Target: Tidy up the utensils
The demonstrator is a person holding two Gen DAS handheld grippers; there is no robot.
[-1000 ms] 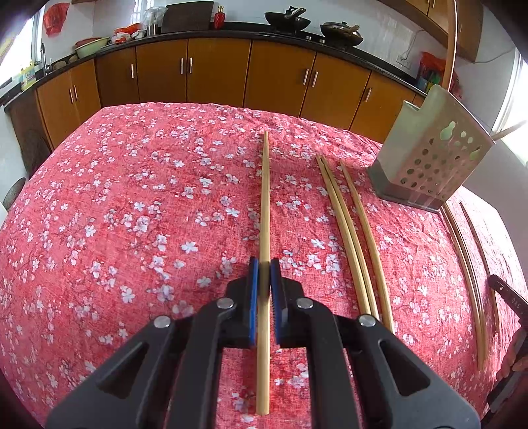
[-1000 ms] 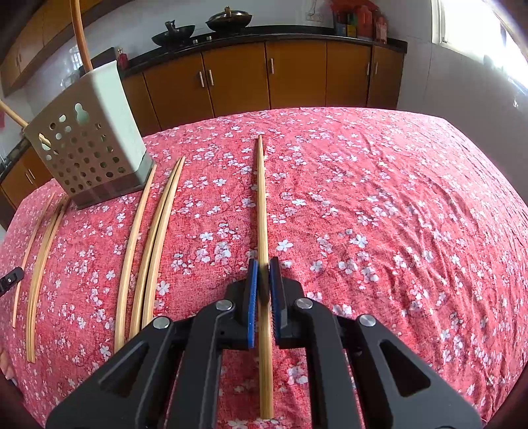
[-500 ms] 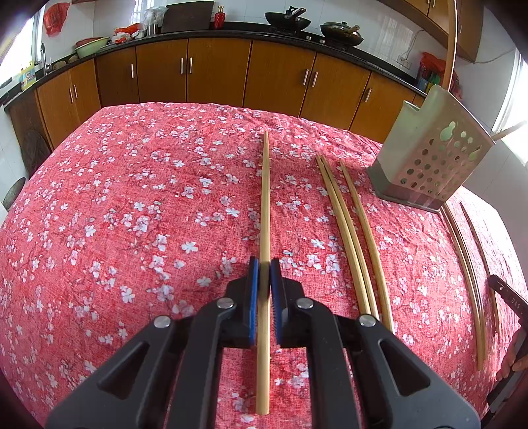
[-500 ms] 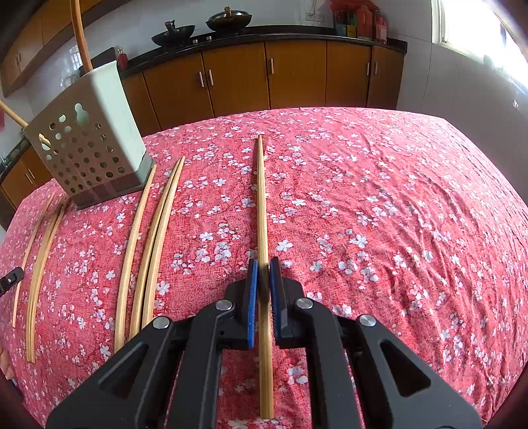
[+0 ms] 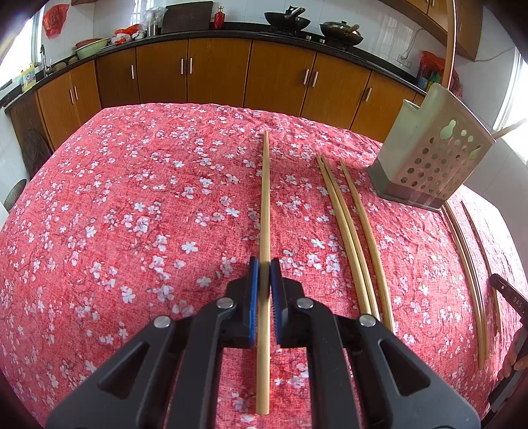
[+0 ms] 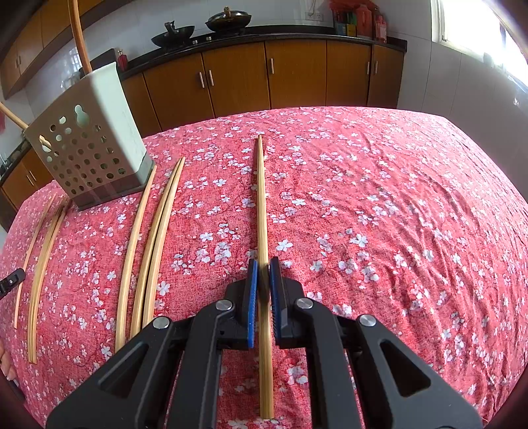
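Your left gripper (image 5: 264, 274) has its blue pads closed narrow on a bamboo chopstick (image 5: 265, 204), and your right gripper (image 6: 262, 274) is pinched the same way on a second chopstick (image 6: 261, 204). Each stick runs straight out along the fingers, with a short tail behind the pads and the long part reaching forward over the cloth. Gripping toward the rear end seems meant to leave a long free tip, which is what you would need to thread a stick into a narrow opening. Whether either stick is lifted or resting on the cloth I cannot tell.

Out from the jaws, the red floral tablecloth (image 5: 132, 198) carries the rest of the work: three loose chopsticks (image 5: 349, 231) lie roughly parallel between your two held sticks, and more chopsticks (image 5: 468, 257) lie on the other side of the perforated utensil holder (image 6: 89, 145). The holder stands upright on the cloth, already with a long wooden handle (image 6: 77, 29) sticking out of it. It sits between your two hands, so either gripper can reach it.
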